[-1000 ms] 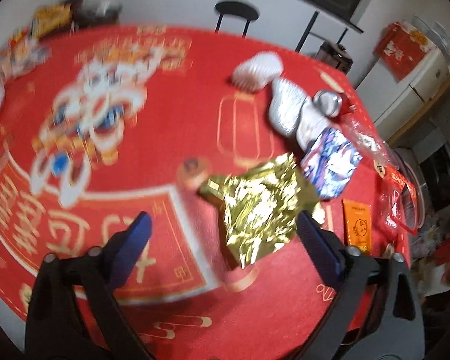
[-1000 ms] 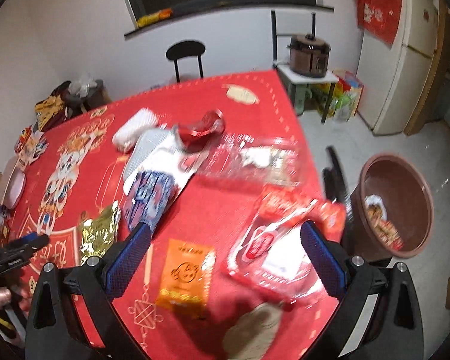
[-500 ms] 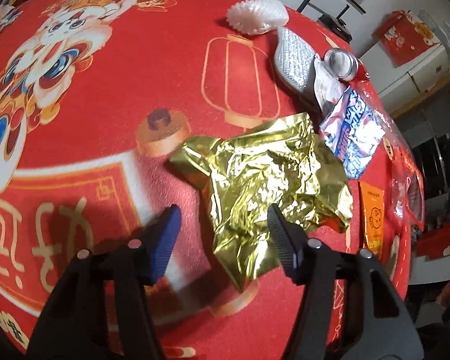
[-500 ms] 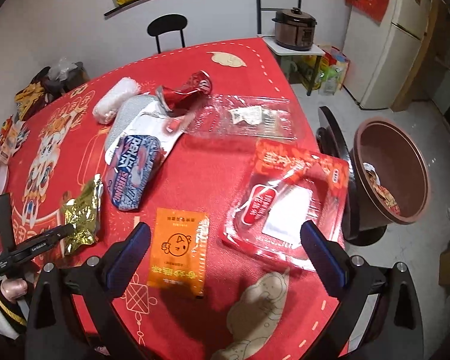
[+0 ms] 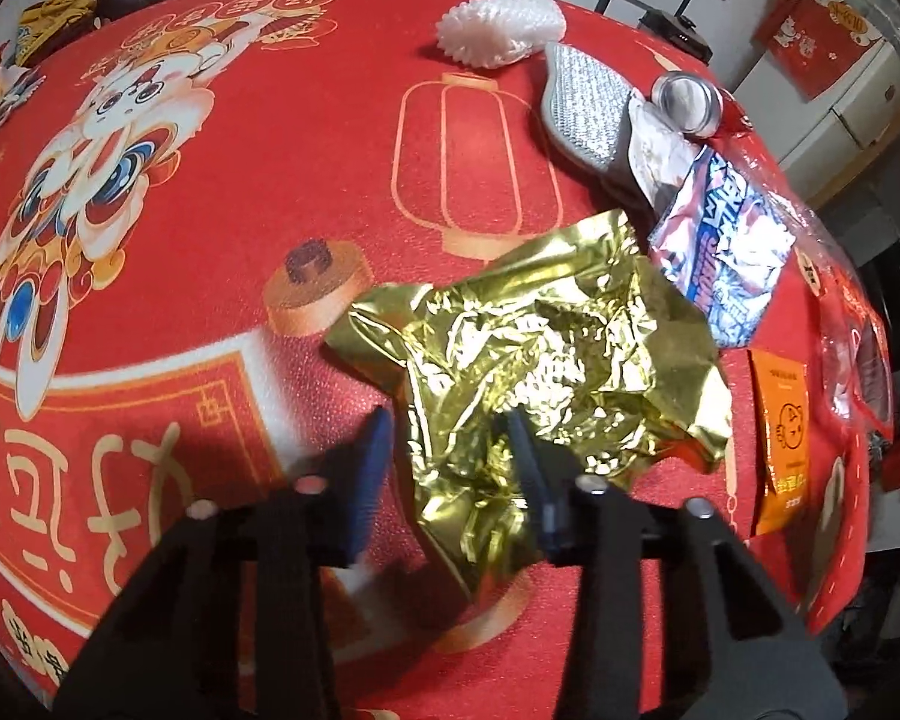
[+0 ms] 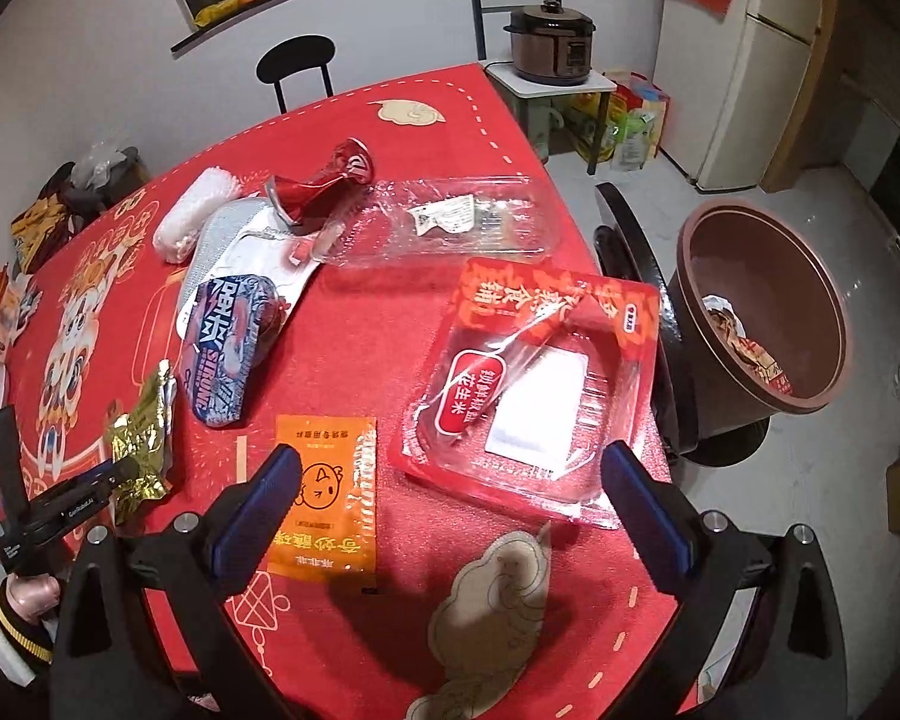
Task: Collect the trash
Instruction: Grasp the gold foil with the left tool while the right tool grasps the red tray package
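- Because the gold foil wrapper (image 5: 546, 372) is thin crinkled film, it should weigh almost nothing and crush freely under a squeeze, so it needs little force and cannot be harmed.
- It lies crumpled on the red worktop (image 5: 240, 180), just beside the blue-and-white snack packet (image 5: 726, 252), with its near, bunched corner between the fingers of the left tool (image 5: 450, 468).
- That bunched corner looks like the best place to grip: several folds stacked together give the pads something thick to bite, whereas a single flat edge of slick foil could slide out.
- The left tool's fingers are narrowed around that corner; one finger appears to touch the foil, yet a gap shows on the other side, so I cannot tell whether the grip has closed on it.
- Once lifted, the loose far part will probably hang and flap, and might brush the blue-and-white packet or the orange sachet (image 5: 783, 438) nearby.
- The right tool (image 6: 450, 498) is spread wide and carries nothing, hovering over the near edge of the worktop above the orange sachet and the clear red-printed tray (image 6: 534, 384).
- That tray is stiff, springy plastic and is likely slippery; its raised rim would be a surer hold than the flat middle.
- The brown bin (image 6: 762, 312) stands on the floor off the worktop's right side and already holds some scraps.
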